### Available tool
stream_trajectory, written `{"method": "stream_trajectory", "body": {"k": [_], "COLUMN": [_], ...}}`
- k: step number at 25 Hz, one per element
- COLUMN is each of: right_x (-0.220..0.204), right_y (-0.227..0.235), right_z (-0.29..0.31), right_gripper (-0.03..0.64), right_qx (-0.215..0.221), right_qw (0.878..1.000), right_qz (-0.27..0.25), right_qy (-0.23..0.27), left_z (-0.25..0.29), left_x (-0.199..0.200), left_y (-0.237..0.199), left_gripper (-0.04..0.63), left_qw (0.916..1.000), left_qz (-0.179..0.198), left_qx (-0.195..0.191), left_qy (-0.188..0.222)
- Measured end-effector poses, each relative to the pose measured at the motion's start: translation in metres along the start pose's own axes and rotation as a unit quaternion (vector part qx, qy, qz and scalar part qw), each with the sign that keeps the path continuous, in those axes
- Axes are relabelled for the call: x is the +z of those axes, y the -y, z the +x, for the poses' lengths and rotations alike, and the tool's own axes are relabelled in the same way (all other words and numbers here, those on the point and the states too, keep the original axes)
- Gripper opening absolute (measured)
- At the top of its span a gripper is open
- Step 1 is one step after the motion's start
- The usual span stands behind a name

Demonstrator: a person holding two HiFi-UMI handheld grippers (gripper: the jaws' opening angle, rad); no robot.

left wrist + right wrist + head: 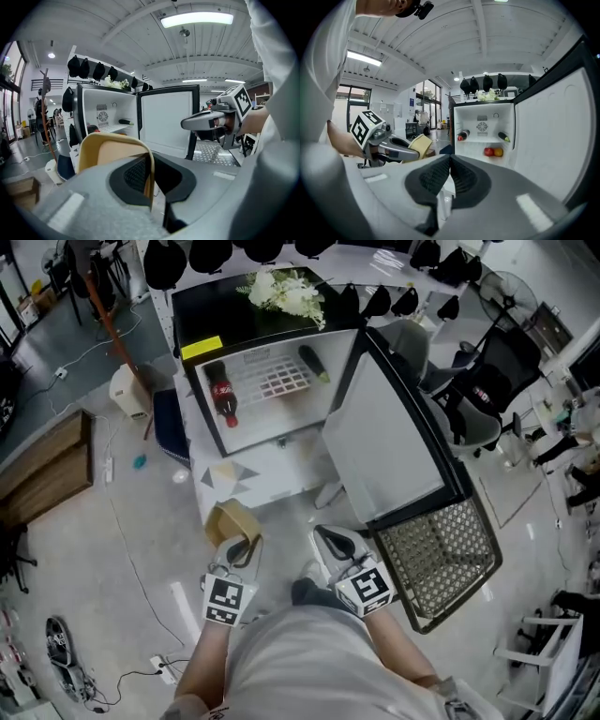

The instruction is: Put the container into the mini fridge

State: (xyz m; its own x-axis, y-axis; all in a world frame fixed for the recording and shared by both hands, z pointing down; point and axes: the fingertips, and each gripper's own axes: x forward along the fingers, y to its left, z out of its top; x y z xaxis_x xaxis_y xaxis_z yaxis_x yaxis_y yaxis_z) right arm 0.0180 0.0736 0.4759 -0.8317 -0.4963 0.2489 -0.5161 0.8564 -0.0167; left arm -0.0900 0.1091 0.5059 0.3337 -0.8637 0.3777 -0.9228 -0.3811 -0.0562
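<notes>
The left tool (151, 182) is clamped on one thin wall of the container (110, 152), its jaws almost together. The tan tub rides in front of the person, well short of the fridge (246, 322). Gripping by the wall probably lets it be slid in flat. The right tool (449, 174) is closed on nothing and held aside. The door (389, 442) stands wide at the right. A bottle (223, 397) lies at the upper shelf's left end, so the middle looks the likeliest spot.
</notes>
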Motion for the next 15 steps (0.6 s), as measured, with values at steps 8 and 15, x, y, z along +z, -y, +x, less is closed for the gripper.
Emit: {"method": "stream_trajectory", "body": {"k": [8,15], "right_x": [0.005,0.013], "right_y": [0.056,0.086], "right_z": [0.022,0.032], "right_gripper": [0.003,0.003], "right_qx": [0.050,0.080], "right_qw": [0.999,0.996], "right_qz": [-0.015,-0.027], "right_qy": [0.010,0.011], "left_z": [0.064,0.109], "left_x": [0.031,0.052], "left_y": [0.005,0.006], "left_gripper": [0.015,0.015], "left_qw": [0.9995,0.9982], "left_qz": [-0.001,0.008], "left_qx": [0.030,0.058], "left_qy": [-0.007,-0.017]}}
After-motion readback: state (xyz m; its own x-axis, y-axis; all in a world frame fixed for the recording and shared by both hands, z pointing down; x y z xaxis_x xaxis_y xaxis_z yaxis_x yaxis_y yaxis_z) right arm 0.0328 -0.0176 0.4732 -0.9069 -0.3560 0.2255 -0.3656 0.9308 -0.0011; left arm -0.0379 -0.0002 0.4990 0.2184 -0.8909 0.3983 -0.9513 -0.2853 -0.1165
